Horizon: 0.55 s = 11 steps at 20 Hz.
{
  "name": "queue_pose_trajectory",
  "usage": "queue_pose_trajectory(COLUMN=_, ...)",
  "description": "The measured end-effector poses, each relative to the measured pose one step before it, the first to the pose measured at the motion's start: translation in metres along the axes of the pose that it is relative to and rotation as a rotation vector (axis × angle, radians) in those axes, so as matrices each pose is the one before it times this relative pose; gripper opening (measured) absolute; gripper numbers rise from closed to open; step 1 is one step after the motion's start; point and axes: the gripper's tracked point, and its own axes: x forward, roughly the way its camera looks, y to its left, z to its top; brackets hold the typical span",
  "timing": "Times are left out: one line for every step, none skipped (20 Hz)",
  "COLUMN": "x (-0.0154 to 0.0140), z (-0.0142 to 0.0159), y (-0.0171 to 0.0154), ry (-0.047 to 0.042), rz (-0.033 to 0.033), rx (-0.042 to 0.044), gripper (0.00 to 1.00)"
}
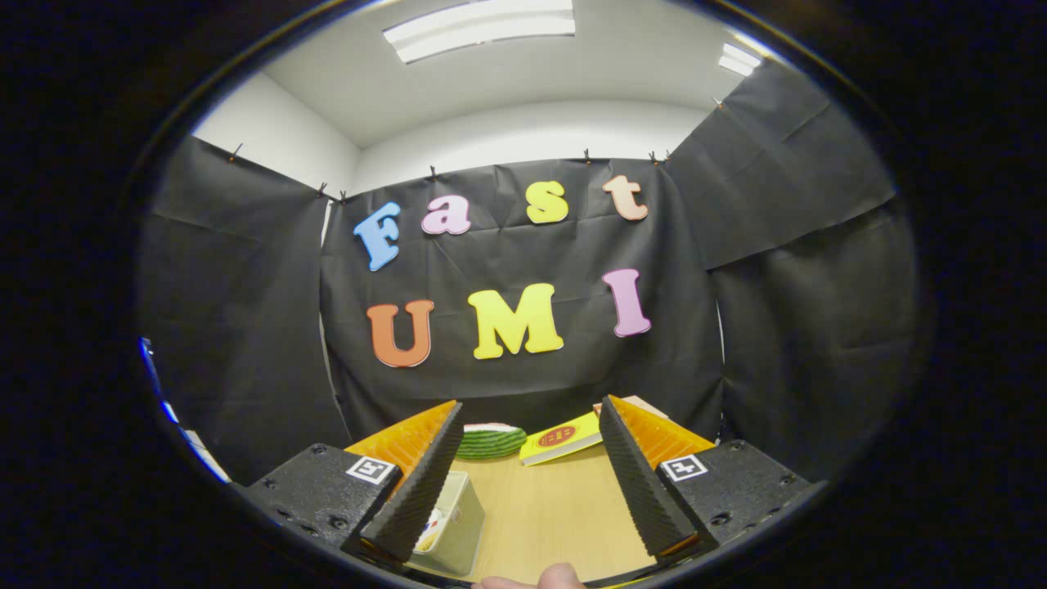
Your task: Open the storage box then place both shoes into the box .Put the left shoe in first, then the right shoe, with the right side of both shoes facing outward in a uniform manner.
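1. My gripper [530,417] is spread wide, its two fingers well apart with nothing between them but bare table. Each finger is a wedge with a ribbed inner face, and each sits on a dark, grainy block bearing one square marker.
2. Going left to right: one box [452,517] sits by my left finger, partly hidden behind it. It is a pale, smooth-walled rectangular container; I can make out something white, red and yellow inside, but not what it is. I cannot tell whether it has a lid.
3. Beyond the left fingertip lies one green, ribbed, rounded thing [491,441] with a pale top, flat on the table.
4. Just to its right, beyond the gap between my fingers, lies one thin yellow book [563,438] with a red oval mark on its cover, near the right fingertip.
5. Behind the right fingertip a pale flat edge peeks out; I cannot tell what it is.
6. The table [546,515] is light wood grain, smooth, running to the black cloth wall.
7. One fingertip [561,577] of my hand shows at the near edge, between the fingers.
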Motion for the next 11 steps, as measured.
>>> queue_pose_trajectory(x=-0.00105, z=0.00114, y=0.00129, ry=-0.00093, rz=0.00056, rx=-0.00483, gripper=1.0)
queue_pose_trajectory(x=0.00076, z=0.00002, y=0.00089, ry=-0.00308, rz=0.00012, rx=-0.00187, gripper=1.0)
queue_pose_trajectory(x=-0.00102, z=-0.0001, y=0.00188, ry=0.00031, rz=0.00653, rx=-0.00014, gripper=1.0)
queue_pose_trajectory(x=-0.00108, z=-0.00165, y=0.0036, ry=0.00225, rz=0.00938, rx=0.00492, gripper=1.0)
queue_pose_trajectory(x=-0.00097, z=-0.00079, y=0.00146, ry=0.00667, rz=0.00393, rx=0.00616, gripper=1.0)
queue_pose_trajectory(x=0.00103, z=-0.00137, y=-0.0009, ry=0.00275, rz=-0.00026, rx=0.00181, gripper=1.0)
queue_pose_trajectory(x=0.00004, z=0.00089, y=-0.00079, ry=0.00251, rz=-0.00275, rx=-0.00186, gripper=1.0)
queue_pose_trajectory(x=-0.00041, z=-0.00003, y=-0.00184, ry=-0.00112, rz=-0.00519, rx=-0.00233, gripper=1.0)
queue_pose_trajectory(x=-0.00061, z=0.00129, y=-0.00001, ry=-0.00122, rz=-0.00488, rx=-0.00253, gripper=1.0)
queue_pose_trajectory(x=-0.00008, z=-0.00011, y=0.00005, ry=0.0002, rz=-0.00306, rx=-0.00308, gripper=1.0)
queue_pose_trajectory(x=-0.00064, z=0.00114, y=0.00095, ry=-0.00082, rz=-0.00104, rx=-0.00133, gripper=1.0)
